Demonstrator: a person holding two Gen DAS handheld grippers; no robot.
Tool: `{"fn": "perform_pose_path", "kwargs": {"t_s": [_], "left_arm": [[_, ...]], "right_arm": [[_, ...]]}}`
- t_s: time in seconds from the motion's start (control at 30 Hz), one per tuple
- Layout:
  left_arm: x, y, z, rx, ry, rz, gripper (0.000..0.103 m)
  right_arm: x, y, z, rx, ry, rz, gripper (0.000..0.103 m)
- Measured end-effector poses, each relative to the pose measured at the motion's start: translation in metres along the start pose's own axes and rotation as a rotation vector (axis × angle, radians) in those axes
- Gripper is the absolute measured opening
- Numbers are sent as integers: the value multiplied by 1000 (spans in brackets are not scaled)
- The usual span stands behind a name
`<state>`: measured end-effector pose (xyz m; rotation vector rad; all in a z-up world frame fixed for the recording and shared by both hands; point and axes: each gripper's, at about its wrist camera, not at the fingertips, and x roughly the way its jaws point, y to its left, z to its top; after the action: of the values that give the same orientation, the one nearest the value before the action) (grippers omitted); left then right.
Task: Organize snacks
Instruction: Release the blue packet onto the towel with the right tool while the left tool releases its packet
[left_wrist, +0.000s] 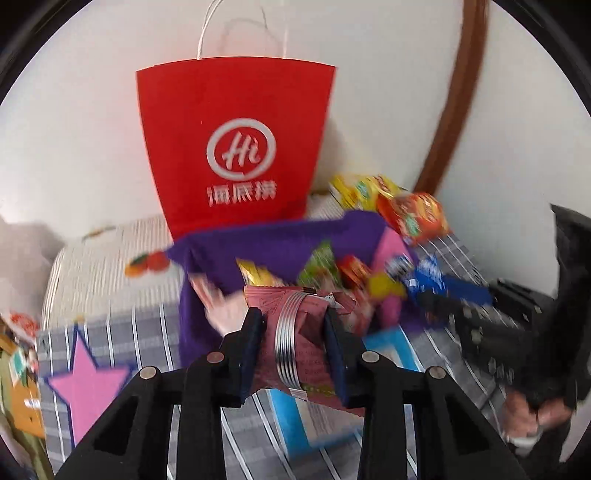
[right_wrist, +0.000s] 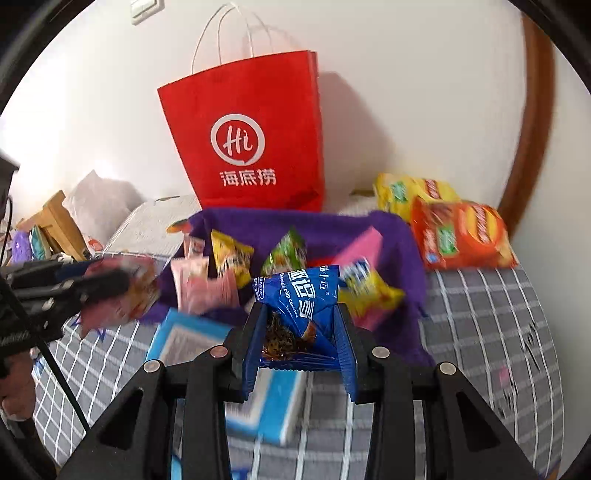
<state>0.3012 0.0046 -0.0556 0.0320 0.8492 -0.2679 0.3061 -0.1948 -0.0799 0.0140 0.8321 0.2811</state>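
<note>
L gripper (left_wrist: 295, 347): jaws clamped on a dark-red snack pack (left_wrist: 295, 332) w/ a silver stripe band, one pad on each side, pack lifted clear of the bed. Just beyond the jaws sits a purple felt bin (left_wrist: 266, 240), open top, w/ small snacks inside: green pack (left_wrist: 321, 264), yellow pack (left_wrist: 253, 273), red one, pink ones, all blurred. Below the jaws, a blue-rimmed box (left_wrist: 291, 424) lies on the grey checked bed cover (left_wrist: 147, 332). Left of the jaws, a pink star (left_wrist: 86, 387) on the cover. Behind the bin a red paper bag (left_wrist: 236, 147) stands upright against the white wall. Beyond-right of the bin: yellow chip bag (left_wrist: 360, 188) and orange chip bag (left_wrist: 417, 216), touching each other.

R gripper (right_wrist: 299, 332): jaws closed on a blue cookie pack (right_wrist: 295, 295), pads pressing both sides, pack held above the bed. Same bin is just past the jaws, yellow pack (right_wrist: 373, 295) beside the right jaw, pink packs (right_wrist: 207, 288) to the left. L gripper shows far left in this view, blurred, w/ its dark-red pack. A person's hand (left_wrist: 532, 413) shows at the right edge of the left wrist view, on the R gripper's handle.
</note>
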Motion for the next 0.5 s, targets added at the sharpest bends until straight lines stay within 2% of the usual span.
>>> {"fn": "perform_pose_path", "kwargs": {"t_s": [0.13,0.33,0.5], "left_arm": [[43,5,20,5,18,36,32],[81,12,27,-25,54,20,34],[95,13,25,-33,86,0,34]], "right_arm": [[32,1,16,-17,26,3,37],[72,0,16,-33,84,-22,37],[93,5,12,-57,113,-54,39]]}}
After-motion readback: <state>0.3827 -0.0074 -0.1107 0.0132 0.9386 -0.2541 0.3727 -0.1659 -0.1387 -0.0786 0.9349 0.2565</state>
